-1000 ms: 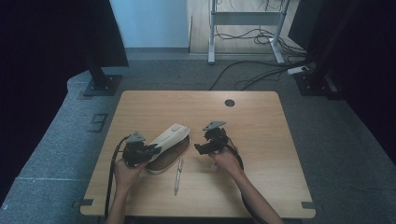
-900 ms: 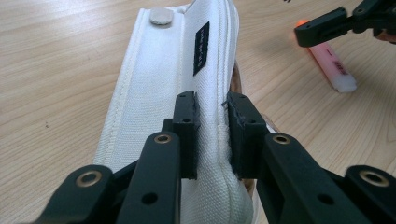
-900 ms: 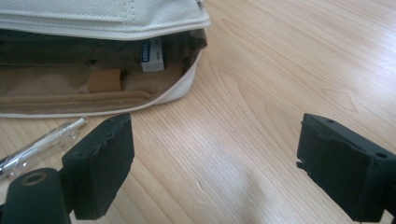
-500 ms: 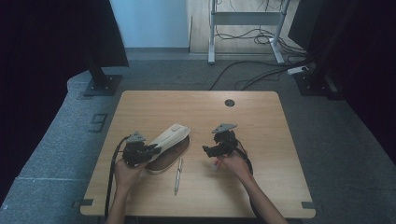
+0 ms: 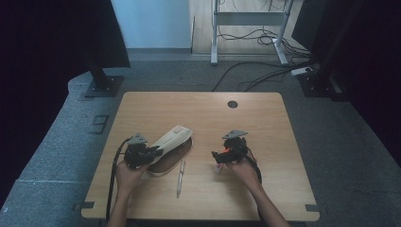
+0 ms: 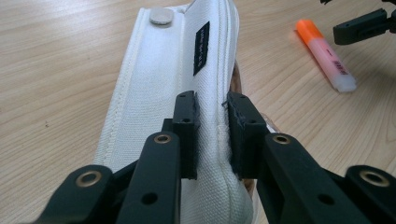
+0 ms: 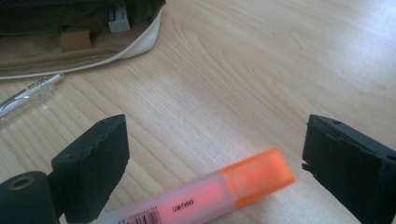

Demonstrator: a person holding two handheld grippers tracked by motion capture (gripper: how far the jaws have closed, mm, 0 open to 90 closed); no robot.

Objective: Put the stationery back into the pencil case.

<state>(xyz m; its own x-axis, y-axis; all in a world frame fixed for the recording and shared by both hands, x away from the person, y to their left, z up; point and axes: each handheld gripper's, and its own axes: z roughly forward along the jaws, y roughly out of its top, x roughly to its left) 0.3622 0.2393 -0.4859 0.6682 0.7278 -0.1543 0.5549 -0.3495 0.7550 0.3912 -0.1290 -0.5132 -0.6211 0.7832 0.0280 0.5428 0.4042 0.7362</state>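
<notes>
A white fabric pencil case (image 5: 174,138) lies left of the table's middle with its upper flap raised, so the brown inside (image 7: 70,42) shows. My left gripper (image 5: 152,152) is shut on the near end of that flap (image 6: 212,135), pinching the cloth between both pads. An orange-capped pink highlighter (image 7: 210,191) lies flat on the wood (image 5: 218,166). My right gripper (image 7: 215,154) stands over it, open; its jaws have just been opening, and they straddle the cap without touching it. The same highlighter (image 6: 327,56) appears in the left gripper view, with a right gripper fingertip (image 6: 362,25) beside it.
A clear pen (image 5: 180,177) lies on the table (image 5: 265,123) just in front of the case, its tip (image 7: 32,93) near the case's rim. A round cable hole (image 5: 232,104) sits near the far edge. Cables (image 5: 112,179) trail from both grippers towards the person.
My right gripper has moved to the right and a little towards the person, away from the case. The left gripper and the case have not moved.
</notes>
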